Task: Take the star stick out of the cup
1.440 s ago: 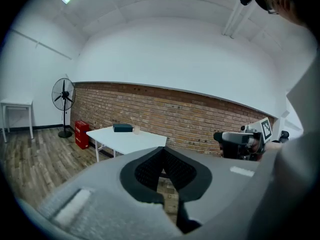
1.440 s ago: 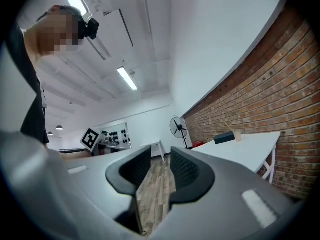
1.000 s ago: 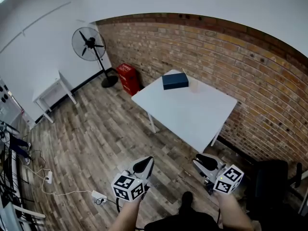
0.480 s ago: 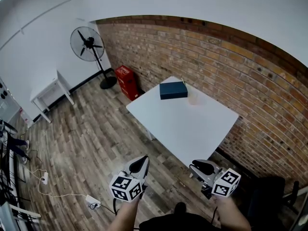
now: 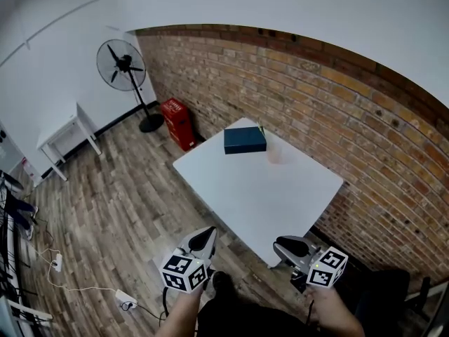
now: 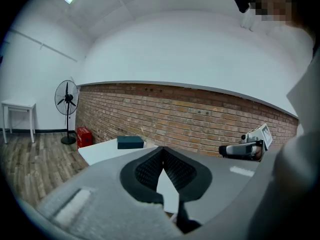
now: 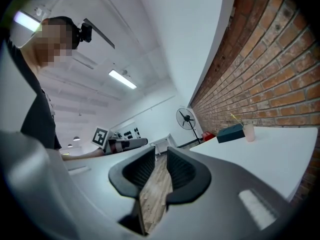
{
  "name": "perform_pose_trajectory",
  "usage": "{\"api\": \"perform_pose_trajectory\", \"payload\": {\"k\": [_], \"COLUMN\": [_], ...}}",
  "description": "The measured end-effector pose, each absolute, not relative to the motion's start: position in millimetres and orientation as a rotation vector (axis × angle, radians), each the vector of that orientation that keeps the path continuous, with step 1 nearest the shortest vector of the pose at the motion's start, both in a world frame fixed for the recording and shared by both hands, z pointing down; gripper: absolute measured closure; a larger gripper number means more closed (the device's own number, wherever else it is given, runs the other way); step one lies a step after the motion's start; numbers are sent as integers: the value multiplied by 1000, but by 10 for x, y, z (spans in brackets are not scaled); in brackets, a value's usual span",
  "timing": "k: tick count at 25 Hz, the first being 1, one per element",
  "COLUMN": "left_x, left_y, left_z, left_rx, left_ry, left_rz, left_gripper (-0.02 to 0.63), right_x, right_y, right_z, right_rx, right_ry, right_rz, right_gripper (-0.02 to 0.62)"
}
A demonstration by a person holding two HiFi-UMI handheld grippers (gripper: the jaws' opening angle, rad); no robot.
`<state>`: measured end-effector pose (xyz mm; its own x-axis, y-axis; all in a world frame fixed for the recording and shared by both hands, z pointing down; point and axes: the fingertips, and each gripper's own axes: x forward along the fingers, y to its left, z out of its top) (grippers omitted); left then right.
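Note:
A pale translucent cup (image 5: 275, 154) stands on the far side of the white table (image 5: 266, 195), next to a dark blue box (image 5: 245, 140). In the right gripper view a thin stick (image 7: 234, 118) leans out of the cup (image 7: 248, 132); its star end is too small to make out. Both grippers are held low, well short of the cup. My left gripper (image 5: 203, 239) (image 6: 162, 151) is shut with nothing in it. My right gripper (image 5: 284, 244) (image 7: 160, 154) hovers by the table's near corner, its jaws closing with only floor showing in the gap between them.
A brick wall (image 5: 337, 111) runs behind the table. A standing fan (image 5: 123, 65) and a red crate (image 5: 177, 121) are at the back left, with a small white side table (image 5: 63, 135) further left. Cables and a power strip (image 5: 126, 302) lie on the wooden floor.
The table has drawn nearer and lower in the head view as the person steps toward it. Both grippers keep their places at the bottom of the frame.

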<state>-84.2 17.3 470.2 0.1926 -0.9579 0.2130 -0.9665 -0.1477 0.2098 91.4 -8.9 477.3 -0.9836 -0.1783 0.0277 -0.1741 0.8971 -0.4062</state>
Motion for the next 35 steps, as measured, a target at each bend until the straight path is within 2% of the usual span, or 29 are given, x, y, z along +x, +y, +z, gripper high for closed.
{"api": "perform_pose_trajectory", "payload": {"k": [13,21,30,35], "left_x": [-987,-1610,-2003,-2153], "left_y": [-832,-1730,-2676,-3024], "left_z": [4980,4855,4997,5046], "left_rx": [2247,2387,2529,2532], "left_ry": [-1683,-1568,-1327,-1267], "left_rz": [50,12,144,154], "left_gripper": [600,600,600,600], "right_x": [693,-79,-878,-1069], "right_y": [-835,-1590,-2465,-2719], "right_z": [5121,5176,5119,5028], "right_rx": [-403,-495,-612,-652], "right_ry": [3052,3020,2995,2954], "right_rz": [-736,-772,-783,-768], "right_gripper": [538,548,554,555]}}
